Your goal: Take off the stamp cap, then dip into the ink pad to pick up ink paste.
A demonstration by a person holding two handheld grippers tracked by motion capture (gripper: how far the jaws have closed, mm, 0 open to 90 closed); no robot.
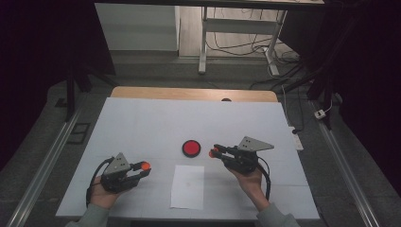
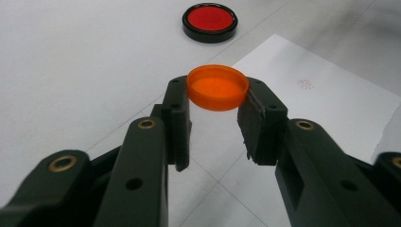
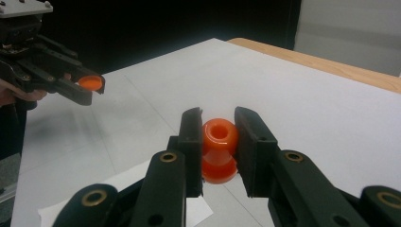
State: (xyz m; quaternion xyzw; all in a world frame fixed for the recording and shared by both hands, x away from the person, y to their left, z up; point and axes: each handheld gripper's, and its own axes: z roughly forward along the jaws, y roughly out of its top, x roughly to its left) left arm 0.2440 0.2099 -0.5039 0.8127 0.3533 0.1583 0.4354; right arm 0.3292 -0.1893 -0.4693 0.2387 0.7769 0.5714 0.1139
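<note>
Meanwhile, above the white paper sheet (image 1: 187, 186), 2 grippers hold parts aloft: left gripper (image 2: 215, 118) clamps a shallow orange plastic cap (image 2: 217, 87), left of the sheet; right gripper (image 3: 217, 142) pinches an orange spool-shaped plastic stamp body (image 3: 219, 150), to the sheet's right. Next, prob. bringing cap & body together, needing axes aligned. Beyond the sheet, a round red ink pad in black case (image 1: 191, 148) sits btwn them, not blocking.
</note>
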